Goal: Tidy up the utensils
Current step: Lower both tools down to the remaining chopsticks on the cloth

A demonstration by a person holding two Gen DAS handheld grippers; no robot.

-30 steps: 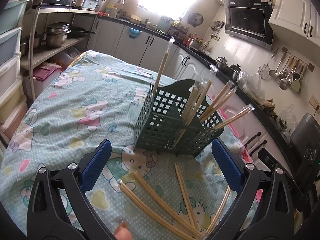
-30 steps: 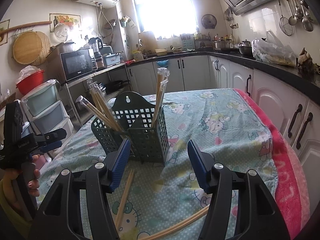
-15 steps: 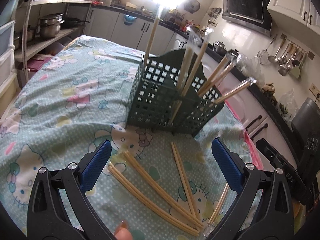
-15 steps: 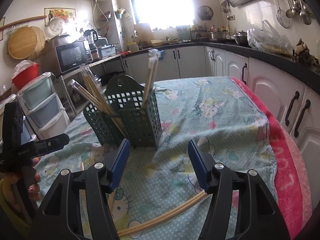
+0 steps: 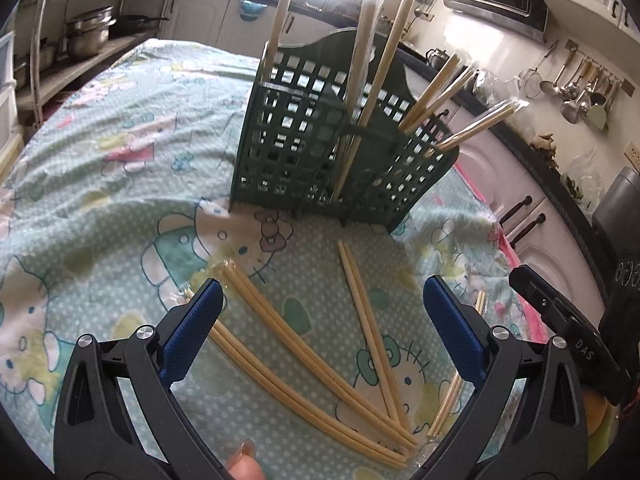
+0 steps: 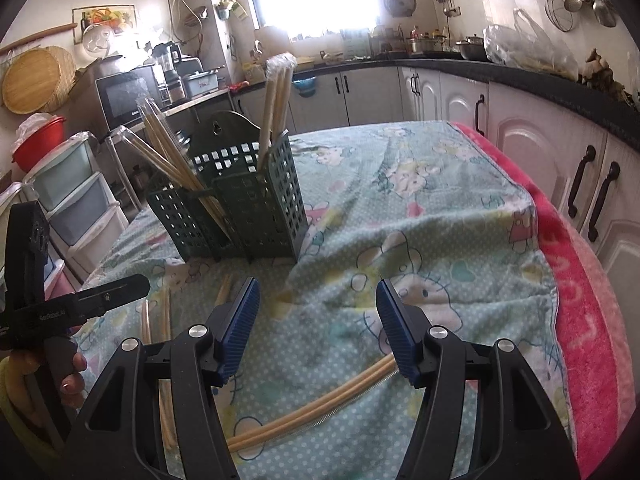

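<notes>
A dark green lattice utensil holder (image 5: 320,152) stands on the table and holds several wrapped chopstick pairs upright; it also shows in the right wrist view (image 6: 236,208). Several loose chopstick pairs (image 5: 304,344) lie flat on the cloth in front of it. My left gripper (image 5: 324,328) is open and empty, low over these loose pairs. My right gripper (image 6: 318,312) is open and empty, above one loose pair (image 6: 312,404) that lies across the cloth below its fingers. The left gripper also shows at the left edge of the right wrist view (image 6: 80,304).
The table wears a teal cartoon-print cloth (image 6: 420,208) with a pink towel edge (image 6: 580,288) on the right. White kitchen cabinets (image 6: 560,148) run close along that side. Plastic drawers (image 6: 76,200) and a shelf with pots (image 5: 88,32) stand on the other side.
Both grippers have moved closer to the holder and lower toward the cloth. The loose chopsticks now lie between the left gripper's fingers. Both stay open.
</notes>
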